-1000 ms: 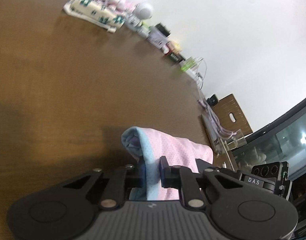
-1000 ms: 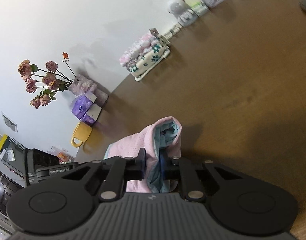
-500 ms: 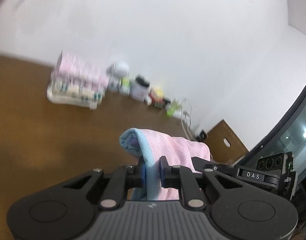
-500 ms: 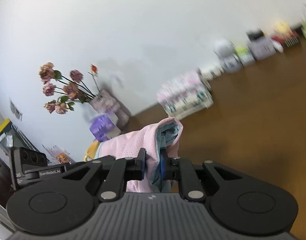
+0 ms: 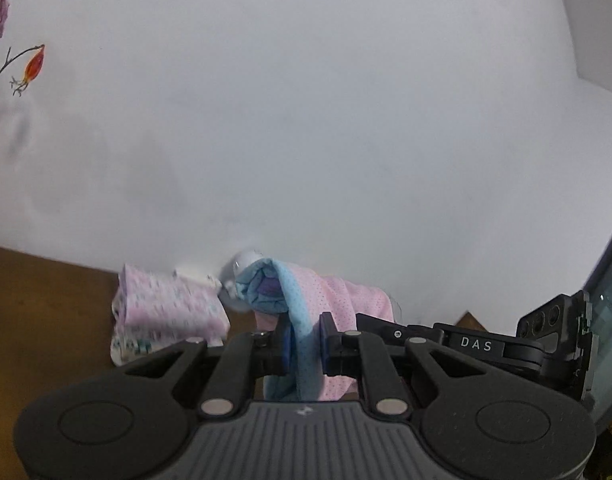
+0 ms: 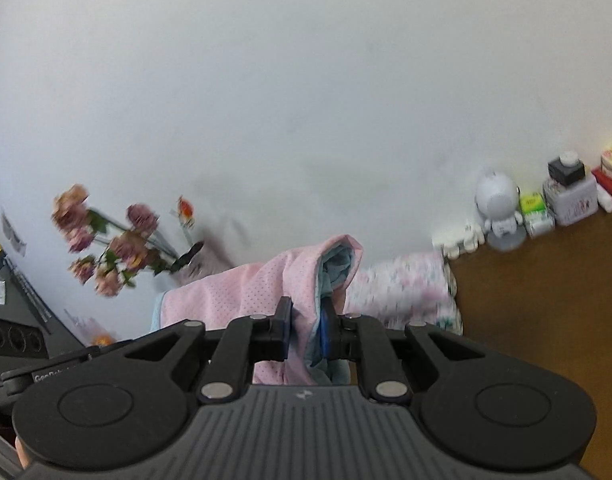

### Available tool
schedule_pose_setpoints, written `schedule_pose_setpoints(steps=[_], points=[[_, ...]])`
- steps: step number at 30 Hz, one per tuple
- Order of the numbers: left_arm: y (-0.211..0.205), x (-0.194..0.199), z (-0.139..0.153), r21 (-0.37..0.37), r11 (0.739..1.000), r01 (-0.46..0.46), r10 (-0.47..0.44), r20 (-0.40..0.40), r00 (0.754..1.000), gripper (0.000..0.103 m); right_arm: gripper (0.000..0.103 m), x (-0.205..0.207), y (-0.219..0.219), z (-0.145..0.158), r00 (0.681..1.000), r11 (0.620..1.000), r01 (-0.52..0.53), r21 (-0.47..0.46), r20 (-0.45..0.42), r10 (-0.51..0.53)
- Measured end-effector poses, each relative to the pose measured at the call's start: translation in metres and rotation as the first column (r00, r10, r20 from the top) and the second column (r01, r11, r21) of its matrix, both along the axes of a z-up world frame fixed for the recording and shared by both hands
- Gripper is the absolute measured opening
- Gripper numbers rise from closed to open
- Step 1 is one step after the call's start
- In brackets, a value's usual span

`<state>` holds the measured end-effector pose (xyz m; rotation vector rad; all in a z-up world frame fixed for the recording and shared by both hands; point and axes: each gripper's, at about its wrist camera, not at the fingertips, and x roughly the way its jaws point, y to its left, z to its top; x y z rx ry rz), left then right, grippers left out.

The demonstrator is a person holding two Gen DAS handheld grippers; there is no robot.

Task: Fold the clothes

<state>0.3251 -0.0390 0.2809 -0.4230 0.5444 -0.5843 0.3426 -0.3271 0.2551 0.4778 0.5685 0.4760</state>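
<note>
Both grippers have swung up from the brown table (image 6: 545,300) within the last second, cameras now facing the white wall, carrying the pink-and-blue garment (image 5: 325,300) clear of the table in front of the folded floral stack (image 6: 401,288); the lift likely precedes laying it flat to fold. The left gripper (image 5: 304,346) and right gripper (image 6: 307,332) are each clamped on a bunched edge.

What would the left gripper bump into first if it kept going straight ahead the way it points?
Probably the folded floral stack or white figurine by the wall; depth is unclear. The left gripper holds the pink garment.
</note>
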Motion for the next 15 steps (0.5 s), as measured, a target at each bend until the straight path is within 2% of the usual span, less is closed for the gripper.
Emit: schedule_pose_setpoints(steps=[6,15], points=[[0.004,0.069,-0.015,0.019,0.998,-0.058,0.058,-0.028,0.998,0.012,0.013,0.073,0.017,-0.013,0.999,0.999,0.017,-0.044,-0.031,-0.018],[0.001,0.154,-0.072,0.049,0.993,-0.111,0.116,-0.105,0.988,0.012,0.013,0.165,0.026,-0.073,0.993,0.999,0.021,-0.043,-0.118,-0.026]])
